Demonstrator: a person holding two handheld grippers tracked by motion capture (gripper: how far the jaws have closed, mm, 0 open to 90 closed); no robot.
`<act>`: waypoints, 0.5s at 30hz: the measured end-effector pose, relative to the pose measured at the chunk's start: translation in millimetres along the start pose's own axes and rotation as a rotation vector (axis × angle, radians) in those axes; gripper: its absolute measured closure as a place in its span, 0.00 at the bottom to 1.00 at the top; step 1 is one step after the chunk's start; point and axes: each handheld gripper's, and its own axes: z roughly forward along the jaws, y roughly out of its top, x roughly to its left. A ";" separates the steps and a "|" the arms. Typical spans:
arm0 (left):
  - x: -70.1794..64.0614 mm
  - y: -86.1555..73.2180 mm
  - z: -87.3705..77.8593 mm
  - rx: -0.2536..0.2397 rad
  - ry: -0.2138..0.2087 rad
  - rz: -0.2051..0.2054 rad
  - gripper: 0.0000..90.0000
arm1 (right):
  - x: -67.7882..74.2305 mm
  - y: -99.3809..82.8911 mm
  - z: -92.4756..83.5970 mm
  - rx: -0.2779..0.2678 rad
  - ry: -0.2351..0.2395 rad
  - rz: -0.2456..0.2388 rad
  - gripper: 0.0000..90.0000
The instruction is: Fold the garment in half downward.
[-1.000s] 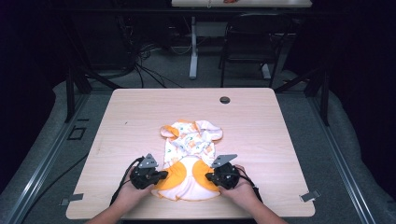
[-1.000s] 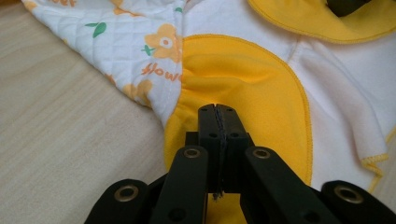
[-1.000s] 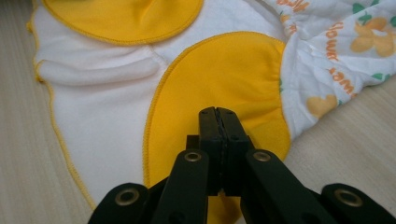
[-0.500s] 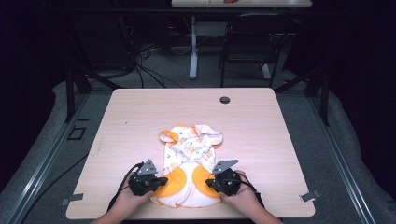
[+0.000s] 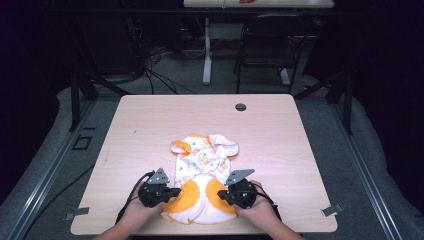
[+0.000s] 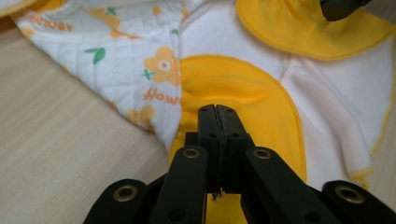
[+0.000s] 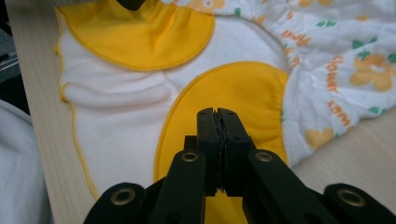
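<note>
Garment, soft and floppy, lies at the table's near edge, left gripper and right gripper each pinched tight on its yellow hem, best hold there.

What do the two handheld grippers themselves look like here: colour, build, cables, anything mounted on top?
Both the left gripper and right gripper are black, each topped by a grey three-cornered plate and trailing a black cable. In the gripper views, the jaws are flat black bars on linkage arms with round metal-ringed pivots. No sleeves can be made out.
</note>
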 end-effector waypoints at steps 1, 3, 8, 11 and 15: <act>1.0 2.6 -0.9 -0.001 0.001 -0.002 1.00 | -1.7 4.7 -2.6 -0.003 -0.008 -0.006 0.99; 4.0 7.8 -2.1 -0.009 0.005 0.002 1.00 | -4.6 8.8 -4.4 -0.010 -0.007 -0.004 1.00; 15.9 21.8 -3.3 -0.019 0.019 0.018 1.00 | -15.3 17.3 -8.1 -0.009 -0.029 -0.005 1.00; 25.4 31.5 -4.4 -0.030 0.023 -0.004 1.00 | -25.4 24.6 -10.9 -0.022 -0.041 0.008 1.00; 37.2 44.7 -6.9 -0.033 0.038 -0.019 1.00 | -38.7 38.3 -15.7 -0.022 -0.065 0.011 0.99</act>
